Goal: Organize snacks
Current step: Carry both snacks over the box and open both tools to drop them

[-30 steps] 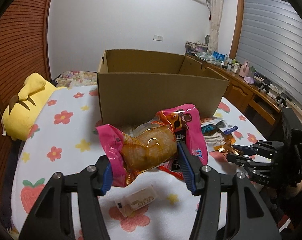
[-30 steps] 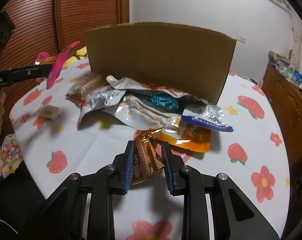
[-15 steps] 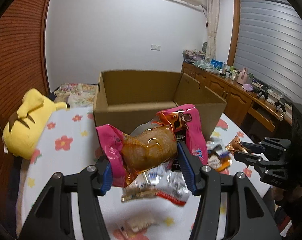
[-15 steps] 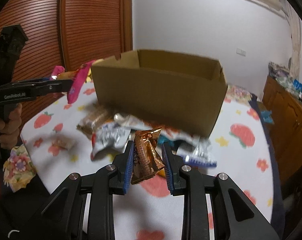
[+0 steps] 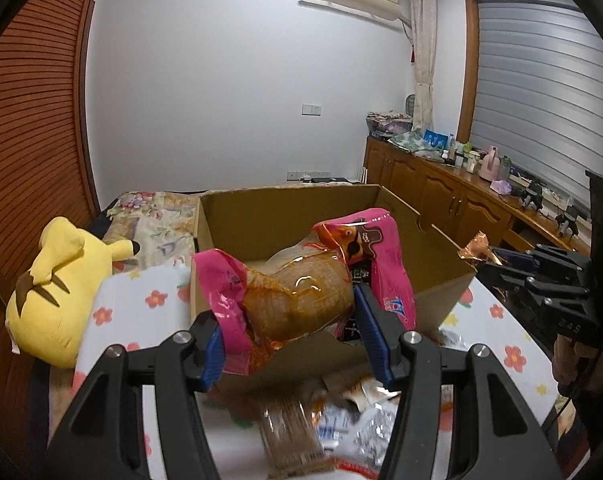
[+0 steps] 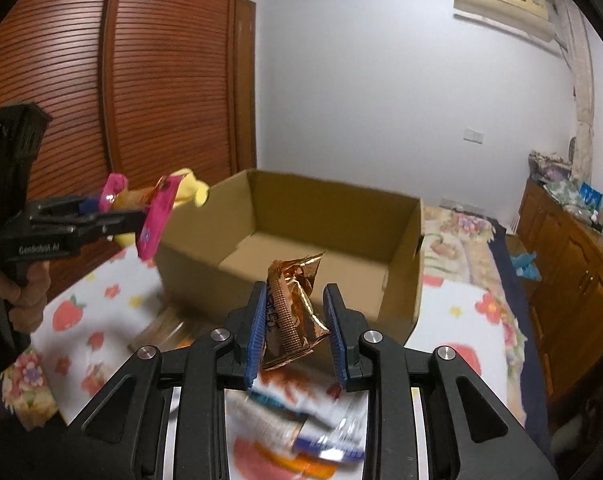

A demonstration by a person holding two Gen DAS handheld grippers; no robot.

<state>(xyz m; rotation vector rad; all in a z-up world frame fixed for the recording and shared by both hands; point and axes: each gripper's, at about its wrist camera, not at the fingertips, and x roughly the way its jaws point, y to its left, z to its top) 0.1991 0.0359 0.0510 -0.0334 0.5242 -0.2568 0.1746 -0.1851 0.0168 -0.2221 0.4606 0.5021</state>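
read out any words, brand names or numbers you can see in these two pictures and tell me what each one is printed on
"GenRobot.AI": on the side of the left hand-held gripper, in the right wrist view.
Print on the pink snack pack: too distorted to read.
Print on the copper foil packet: creased, not readable.
Embossed marking on the right hand-held gripper: too faint to read.
Loose packets on the table: blurred, unreadable.

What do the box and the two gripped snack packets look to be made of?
Box: plain brown corrugated cardboard, matte, with raw cut edges.
Pink packet: glossy plastic film with a clear window, showing glare.
Copper packet: crinkled metallic foil, probably laminate.
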